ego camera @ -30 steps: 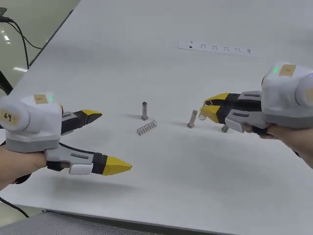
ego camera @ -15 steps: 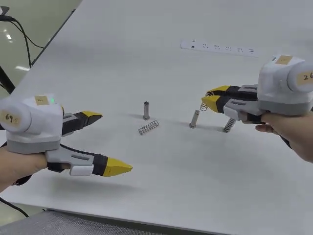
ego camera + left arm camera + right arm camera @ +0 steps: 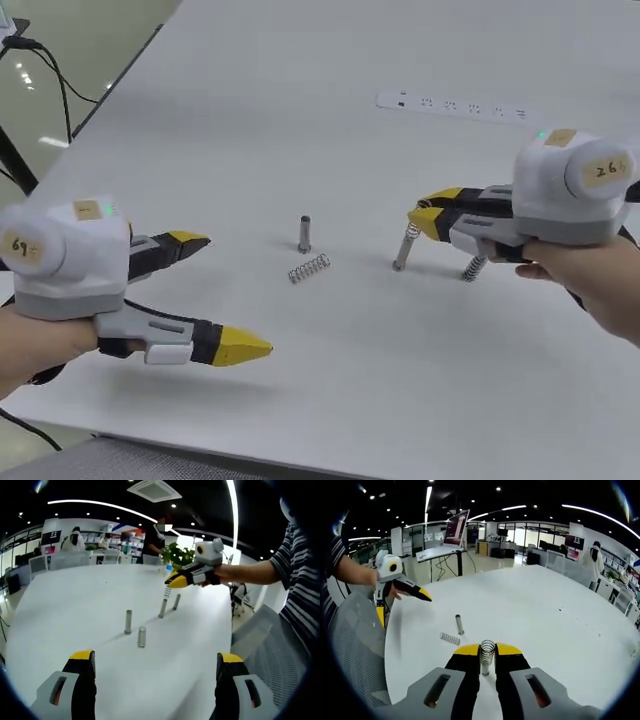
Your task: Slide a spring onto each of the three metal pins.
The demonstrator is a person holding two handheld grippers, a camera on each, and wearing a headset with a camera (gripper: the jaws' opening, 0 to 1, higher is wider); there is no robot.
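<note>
Spring [image 3: 487,652] is clamped between the closed jaws of your right gripper [image 3: 425,217], right of centre in the head view, with its lower end at the top of the tilted pin [image 3: 402,254]. That pin's foot rests on the white workbench [image 3: 300,120]. Bare pin [image 3: 304,233] stands upright at frame centre. Loose spring [image 3: 309,268] lies on its side just below it, not touching it. A coiled piece [image 3: 474,268] leans below your right gripper's body; whether a pin sits inside it cannot be told. Your left gripper [image 3: 220,293], lower left, has its jaws spread wide and holds nothing. Power strip [image 3: 455,105] lies at upper right
</note>
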